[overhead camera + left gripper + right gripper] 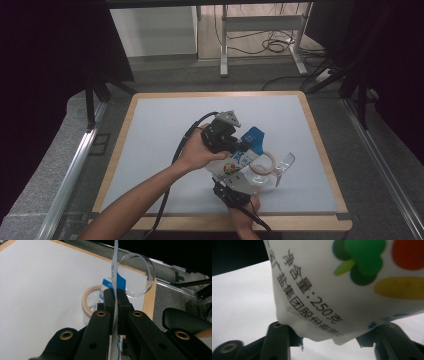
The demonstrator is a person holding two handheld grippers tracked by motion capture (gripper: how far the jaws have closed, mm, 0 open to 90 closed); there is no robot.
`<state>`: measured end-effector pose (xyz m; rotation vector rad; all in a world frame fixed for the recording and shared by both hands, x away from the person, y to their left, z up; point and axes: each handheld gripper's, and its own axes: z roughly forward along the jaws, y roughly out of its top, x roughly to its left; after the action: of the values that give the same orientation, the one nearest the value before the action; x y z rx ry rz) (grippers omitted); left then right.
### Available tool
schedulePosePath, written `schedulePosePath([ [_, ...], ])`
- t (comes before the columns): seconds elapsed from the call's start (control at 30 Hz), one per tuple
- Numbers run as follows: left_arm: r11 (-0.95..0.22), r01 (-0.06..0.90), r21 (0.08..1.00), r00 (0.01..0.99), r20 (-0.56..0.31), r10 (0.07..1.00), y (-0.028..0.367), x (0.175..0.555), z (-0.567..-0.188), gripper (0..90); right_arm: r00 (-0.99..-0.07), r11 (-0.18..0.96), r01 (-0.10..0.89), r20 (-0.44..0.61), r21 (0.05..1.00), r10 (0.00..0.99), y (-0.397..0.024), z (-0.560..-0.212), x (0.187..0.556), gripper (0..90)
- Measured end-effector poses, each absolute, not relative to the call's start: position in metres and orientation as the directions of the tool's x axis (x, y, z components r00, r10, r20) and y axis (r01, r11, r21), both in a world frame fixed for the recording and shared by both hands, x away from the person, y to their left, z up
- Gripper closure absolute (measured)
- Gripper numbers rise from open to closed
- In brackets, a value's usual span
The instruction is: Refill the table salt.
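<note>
Left gripper (115,297) was clamped tight on the pouch's (235,165) thin top edge, right gripper (329,340) pinched its bottom end, holding it over the table (150,130), beside the tape roll (88,301) and glass (140,275).

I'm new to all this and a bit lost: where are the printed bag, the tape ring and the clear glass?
printed bag (352,282), right gripper view, its white printed face.
tape ring (86,300), left gripper view, left side of its band.
clear glass (150,272), left gripper view, its rim.

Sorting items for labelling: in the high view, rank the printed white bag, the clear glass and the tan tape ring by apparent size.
1. Printed white bag
2. Clear glass, partly hidden
3. Tan tape ring
</note>
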<state>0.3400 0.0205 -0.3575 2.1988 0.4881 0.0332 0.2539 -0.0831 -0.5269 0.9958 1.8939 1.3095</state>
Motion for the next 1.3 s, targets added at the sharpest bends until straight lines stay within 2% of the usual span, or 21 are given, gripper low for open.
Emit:
schedulePosePath([
  [0.3, -0.567, 0.361, 0.741, 0.915, -0.162, 0.370, 0.014, 0.350, -0.365, 90.0, -0.574, 0.178, 0.298, 0.027, 0.938, 0.818, -0.085, -0.526, 0.254, 51.8],
  [0.5, -0.564, 0.375, 0.735, 0.905, -0.159, 0.395, 0.013, 0.355, -0.366, 90.0, -0.572, 0.206, 0.294, 0.000, 0.933, 0.820, -0.086, -0.525, 0.253, 51.2],
  [0.9, -0.556, 0.343, 0.757, 0.919, -0.147, 0.367, 0.021, 0.339, -0.356, 90.0, -0.515, 0.183, 0.283, -0.012, 0.941, 0.857, -0.092, -0.526, 0.253, 44.9],
  [1.3, -0.515, 0.356, 0.780, 0.909, -0.162, 0.383, 0.027, 0.333, -0.349, 90.0, -0.461, 0.173, 0.211, -0.058, 0.962, 0.886, -0.096, -0.523, 0.248, 42.4],
])
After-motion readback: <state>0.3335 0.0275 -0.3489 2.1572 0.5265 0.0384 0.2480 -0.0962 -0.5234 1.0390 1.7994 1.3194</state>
